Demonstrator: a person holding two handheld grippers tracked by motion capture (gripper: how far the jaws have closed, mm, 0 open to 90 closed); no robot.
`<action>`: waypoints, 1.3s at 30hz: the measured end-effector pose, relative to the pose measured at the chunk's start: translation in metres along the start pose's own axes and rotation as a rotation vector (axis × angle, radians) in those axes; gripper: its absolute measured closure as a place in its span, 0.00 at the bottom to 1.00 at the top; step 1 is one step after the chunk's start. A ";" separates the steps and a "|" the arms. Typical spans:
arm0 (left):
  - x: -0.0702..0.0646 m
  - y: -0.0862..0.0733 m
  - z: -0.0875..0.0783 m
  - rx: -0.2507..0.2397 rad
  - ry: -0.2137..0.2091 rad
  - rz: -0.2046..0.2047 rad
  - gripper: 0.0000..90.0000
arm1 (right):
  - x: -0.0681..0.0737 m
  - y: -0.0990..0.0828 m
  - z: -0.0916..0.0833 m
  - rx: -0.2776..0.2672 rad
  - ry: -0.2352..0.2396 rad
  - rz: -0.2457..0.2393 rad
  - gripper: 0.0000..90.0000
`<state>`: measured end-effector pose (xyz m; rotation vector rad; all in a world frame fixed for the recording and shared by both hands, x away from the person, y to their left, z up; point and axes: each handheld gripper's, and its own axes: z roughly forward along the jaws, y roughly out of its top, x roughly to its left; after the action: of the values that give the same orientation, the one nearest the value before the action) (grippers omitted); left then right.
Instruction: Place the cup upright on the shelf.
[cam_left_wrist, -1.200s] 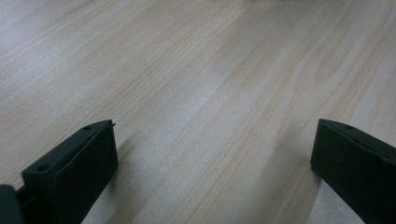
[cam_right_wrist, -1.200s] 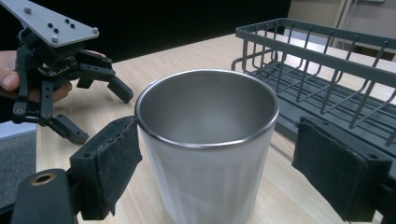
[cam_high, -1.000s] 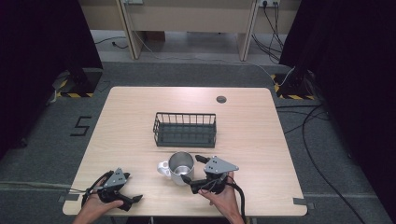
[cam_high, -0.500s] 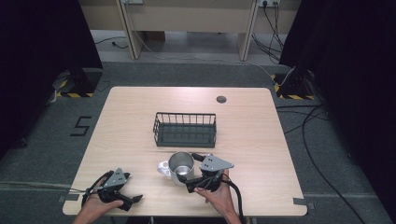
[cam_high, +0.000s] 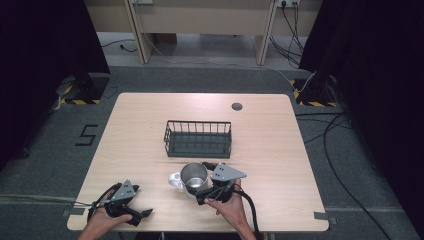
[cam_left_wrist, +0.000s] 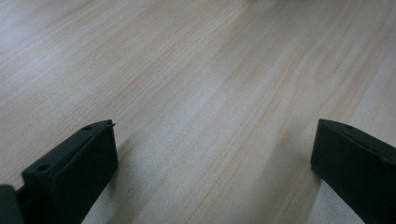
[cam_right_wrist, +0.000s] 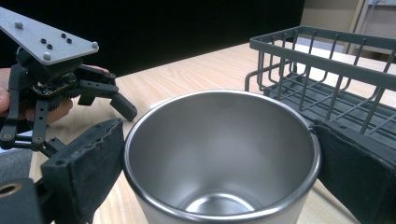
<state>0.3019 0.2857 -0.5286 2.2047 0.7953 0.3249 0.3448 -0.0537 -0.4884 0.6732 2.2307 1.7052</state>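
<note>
We note right gripper (cam_high: 202, 191) jaws clamped across steel mug (cam_high: 193, 176); left gripper (cam_high: 142, 214) gapes empty; smooth wall may slip, tipping mug against basket (cam_high: 198, 138).

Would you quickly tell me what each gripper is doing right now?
Left gripper: open, holding nothing.
Right gripper: jaws closed on the steel cup.
</note>
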 end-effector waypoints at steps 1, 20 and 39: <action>0.000 0.000 0.000 0.000 0.000 0.000 0.00 | 0.000 0.000 0.001 0.000 0.001 0.000 0.05; 0.000 0.000 0.000 0.000 0.000 0.000 0.00 | -0.002 0.001 0.011 -0.017 0.019 0.003 0.04; 0.000 0.000 0.000 0.000 0.000 0.000 0.00 | -0.002 0.001 0.014 -0.020 0.020 -0.005 0.04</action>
<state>0.3019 0.2857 -0.5286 2.2045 0.7951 0.3249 0.3536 -0.0430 -0.4913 0.6485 2.2240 1.7365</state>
